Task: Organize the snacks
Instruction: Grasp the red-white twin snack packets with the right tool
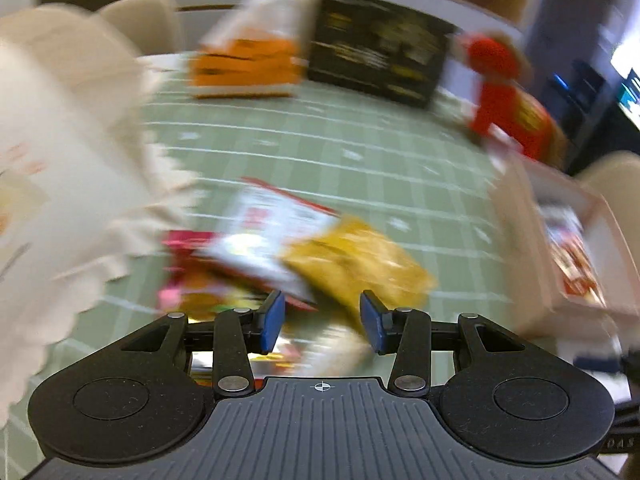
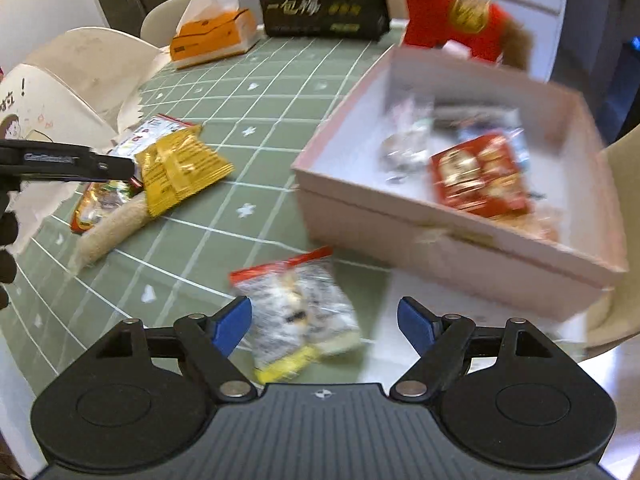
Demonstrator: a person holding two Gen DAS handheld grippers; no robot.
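A pile of snack packets lies on the green grid mat: a yellow packet (image 1: pixel 356 264) (image 2: pixel 180 168), a white and red packet (image 1: pixel 268 232) and a pale long packet (image 2: pixel 112 228). My left gripper (image 1: pixel 322 320) is open just above the pile; it shows from the side in the right wrist view (image 2: pixel 120 170). My right gripper (image 2: pixel 324 326) is open over a clear packet with a red top (image 2: pixel 300 304) near the table's front edge. A pink box (image 2: pixel 440 240) (image 1: pixel 520 248) holds a red packet (image 2: pixel 480 176) and several small silver ones.
An orange tissue box (image 2: pixel 212 36) (image 1: pixel 244 64), a black box (image 2: pixel 324 0) (image 1: pixel 380 56) and a red plush toy (image 2: pixel 452 12) (image 1: pixel 504 92) stand at the back. A white paper bag (image 2: pixel 36 120) (image 1: pixel 60 184) and pale chairs (image 2: pixel 96 64) are at the left.
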